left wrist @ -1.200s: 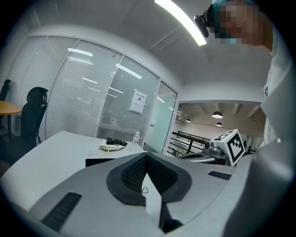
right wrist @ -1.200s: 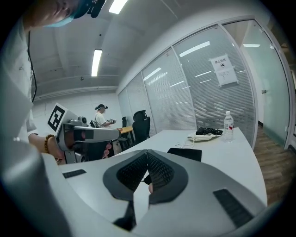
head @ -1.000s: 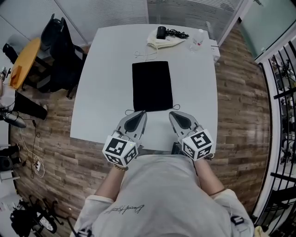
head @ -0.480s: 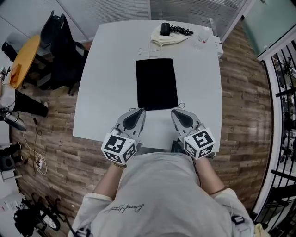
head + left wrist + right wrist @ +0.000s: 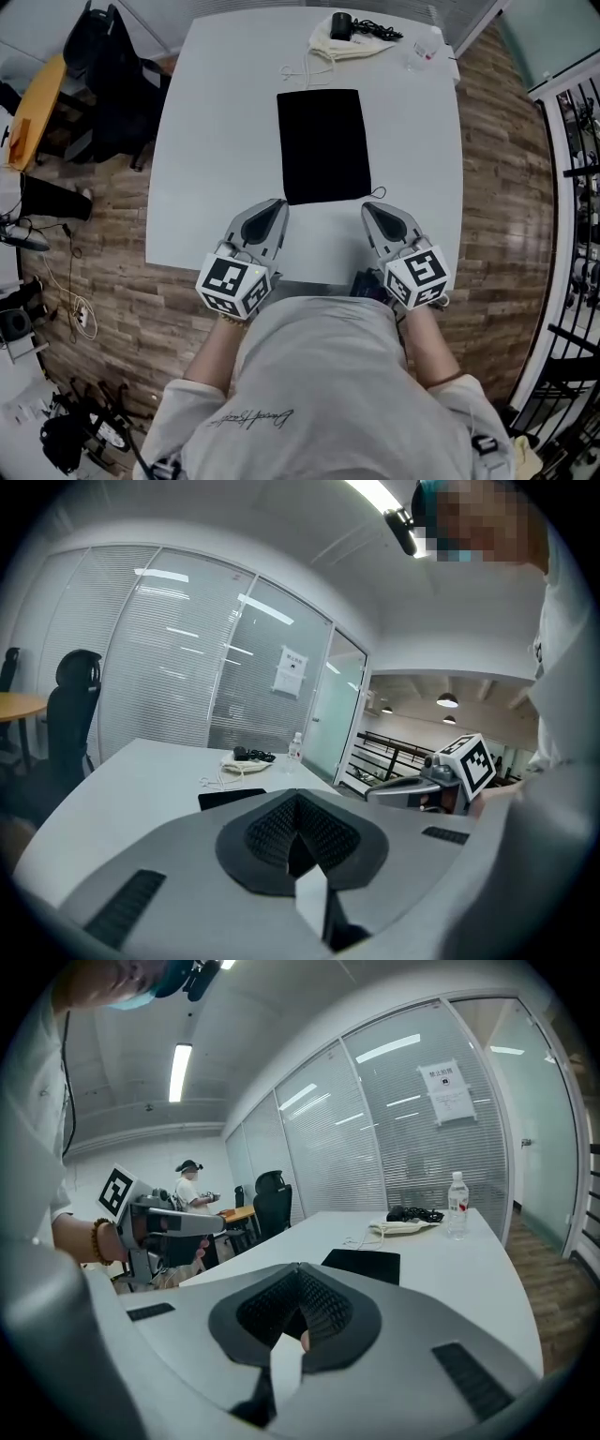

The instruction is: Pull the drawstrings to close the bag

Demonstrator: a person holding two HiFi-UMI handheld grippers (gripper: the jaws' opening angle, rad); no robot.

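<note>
bag (image 5: 323, 145) central on table (image 5: 216, 141), pouch (image 5: 345, 47) behind it, bottle (image 5: 423, 52) (far right corner)

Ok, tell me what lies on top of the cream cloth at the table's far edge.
A small black device with its tangled black cable lies on the cream cloth. Whatever the cloth holds or covers underneath is hidden.

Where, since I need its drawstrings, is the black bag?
In the head view the black bag lies flat in the middle of the table, just beyond the left gripper and right gripper, with a cream pouch beyond it at the far edge.
</note>
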